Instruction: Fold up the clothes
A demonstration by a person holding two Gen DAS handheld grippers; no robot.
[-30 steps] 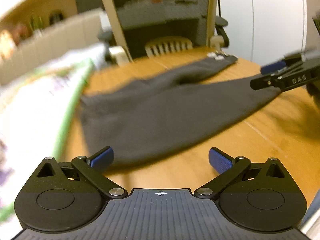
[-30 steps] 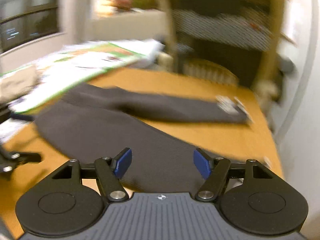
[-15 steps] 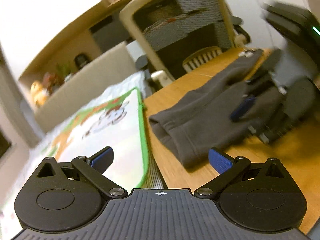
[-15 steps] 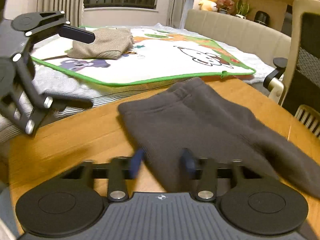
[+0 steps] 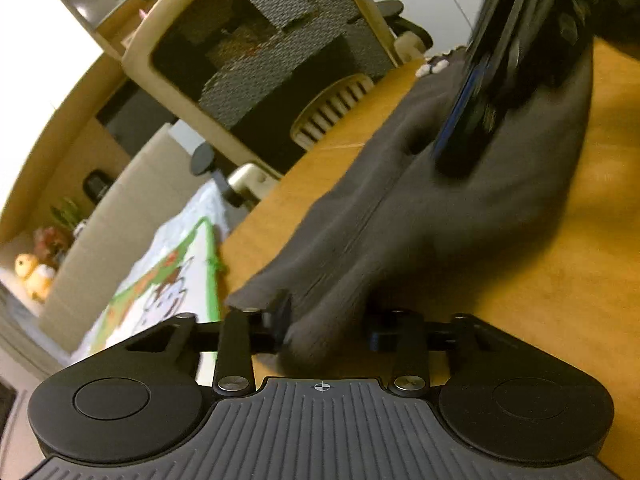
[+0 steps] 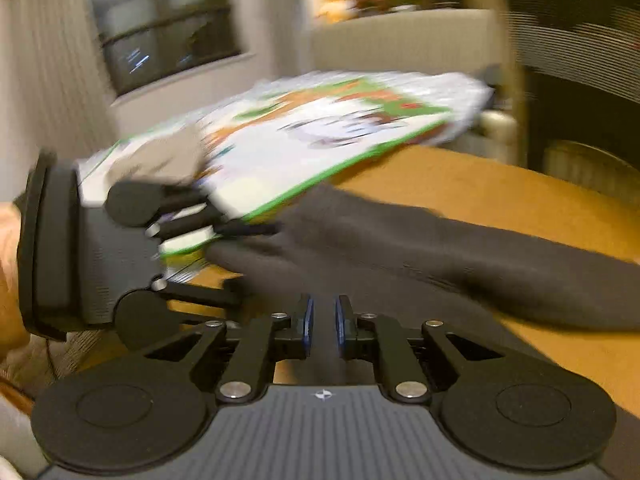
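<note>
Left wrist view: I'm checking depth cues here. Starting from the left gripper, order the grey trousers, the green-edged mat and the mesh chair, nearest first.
1. grey trousers: between the left gripper's fingers.
2. green-edged mat: lower left, just past the table edge.
3. mesh chair: top centre, behind the table.

Right gripper: blue pads nearly together, dark grey garment pinched between them. Garment lies along wooden table. Left gripper at garment's far-left edge, apparently gripping it; blurred. Green-bordered mat behind.
</note>
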